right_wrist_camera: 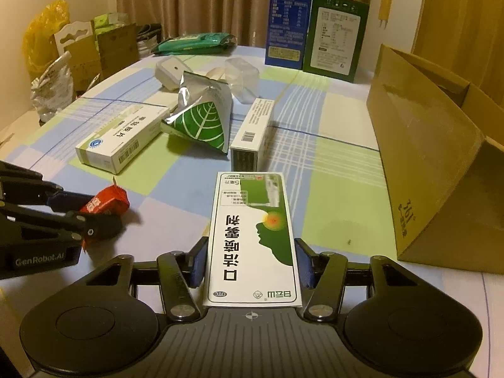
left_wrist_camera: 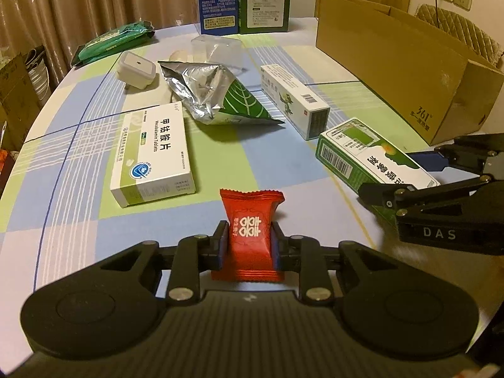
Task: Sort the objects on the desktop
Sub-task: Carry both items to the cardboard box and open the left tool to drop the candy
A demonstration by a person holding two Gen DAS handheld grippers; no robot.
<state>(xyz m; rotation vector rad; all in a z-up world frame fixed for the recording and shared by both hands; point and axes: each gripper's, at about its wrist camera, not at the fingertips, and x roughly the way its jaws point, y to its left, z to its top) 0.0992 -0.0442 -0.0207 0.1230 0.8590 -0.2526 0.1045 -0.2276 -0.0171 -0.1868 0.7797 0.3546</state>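
A red candy packet (left_wrist_camera: 250, 236) with white characters stands on end between my left gripper's (left_wrist_camera: 250, 244) blue pads, which are shut on its sides, low over the checked tablecloth (left_wrist_camera: 220, 163). In the right wrist view that left gripper (right_wrist_camera: 94, 217) comes in from the left with the red candy packet (right_wrist_camera: 105, 203) in its tips. A green and white spray box (right_wrist_camera: 252, 236) lies flat on the cloth, and my right gripper (right_wrist_camera: 252, 264) is shut on its long sides. The left wrist view shows the right gripper (left_wrist_camera: 398, 176) on the spray box (left_wrist_camera: 362, 148).
A large open cardboard box (right_wrist_camera: 425, 145) stands on the right. Mid-table lie a white tablet box (left_wrist_camera: 154, 154), a torn foil bag (left_wrist_camera: 214, 94), a long white carton (left_wrist_camera: 293, 100), a white adapter (left_wrist_camera: 137, 69) and a clear tub (left_wrist_camera: 217, 50). Green wipes (left_wrist_camera: 113, 42) and two tall cartons (left_wrist_camera: 242, 0) stand behind.
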